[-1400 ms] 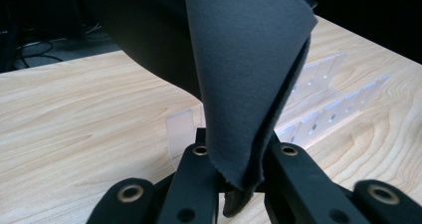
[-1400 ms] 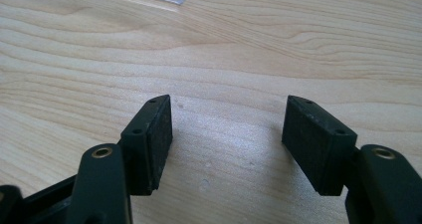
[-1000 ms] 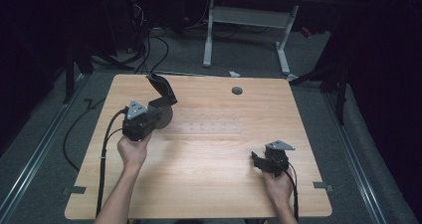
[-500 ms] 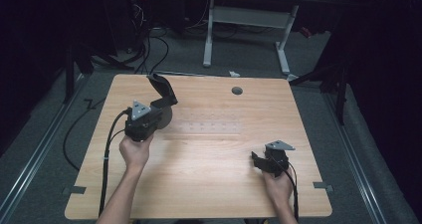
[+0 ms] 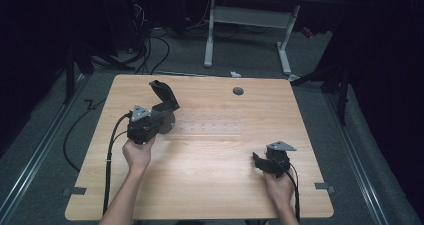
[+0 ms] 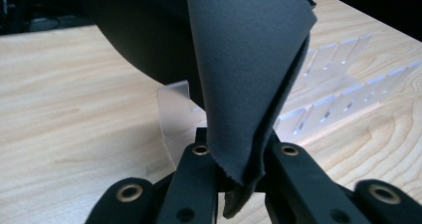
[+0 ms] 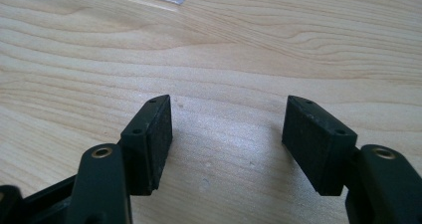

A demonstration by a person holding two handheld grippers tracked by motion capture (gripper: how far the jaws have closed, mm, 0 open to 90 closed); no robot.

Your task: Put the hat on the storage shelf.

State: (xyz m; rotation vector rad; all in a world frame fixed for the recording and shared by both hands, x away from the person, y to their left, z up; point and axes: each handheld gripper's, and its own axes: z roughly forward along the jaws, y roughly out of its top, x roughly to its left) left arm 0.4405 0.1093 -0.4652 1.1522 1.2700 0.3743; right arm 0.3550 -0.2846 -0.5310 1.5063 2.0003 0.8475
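The left gripper has its fingers clamped on a folded piece of dark grey cloth, pinching it near its lower raw edge so that the rest stands up above the light wooden bench. In the high view the cloth rises as a dark flap over the left part of the bench, just at the left end of a clear plastic slotted rack that lies flat across the middle. The right gripper rests low near the right front of the bench, its fingers spread wide with only bare wood between them.

The step in hand looks like carrying the cloth to the rack. To do it well, the pinch should stay firm on both layers of the fold, since the hem sits shallow between the pads and could slip out. Moving slowly would keep the free flap from swinging, and the free right gripper could come in to steady the loose end or hold the rack down.

The rack is nearly invisible from above, showing only as a pale streak. In the left gripper view the cloth hides much of it, so which slot lies closest cannot be told. The cloth's full shape and top edge are cut off there too.
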